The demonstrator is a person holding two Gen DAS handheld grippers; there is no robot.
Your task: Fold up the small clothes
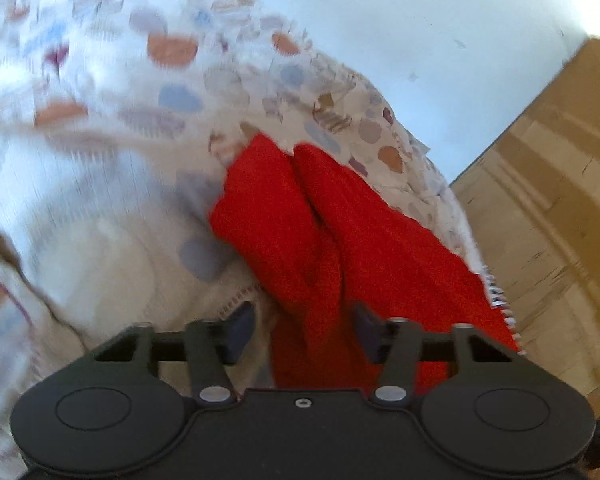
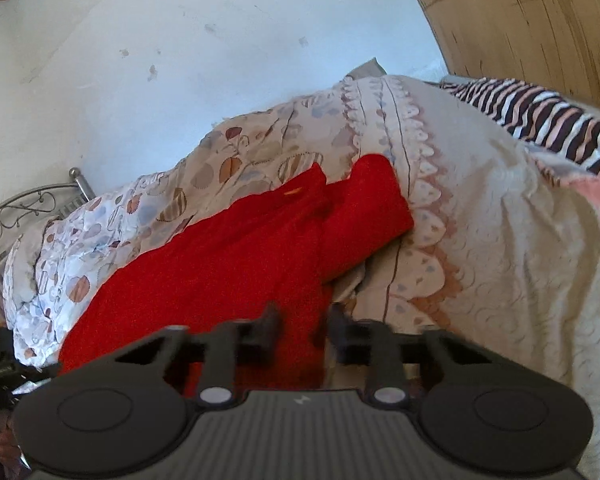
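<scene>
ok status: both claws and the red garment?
Left claw part open, red garment between its fingers, grip unclear. Right claw same on red cloth. Garment lies on patterned bedspread. Nothing in the way.

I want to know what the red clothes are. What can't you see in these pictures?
- Red garment: its near end is hidden behind the left hand-held gripper in the left wrist view, so its type is unclear.
- Same in the right wrist view, behind the right hand-held gripper.
- Patterned bedcover: motion blurred, left wrist view.
</scene>
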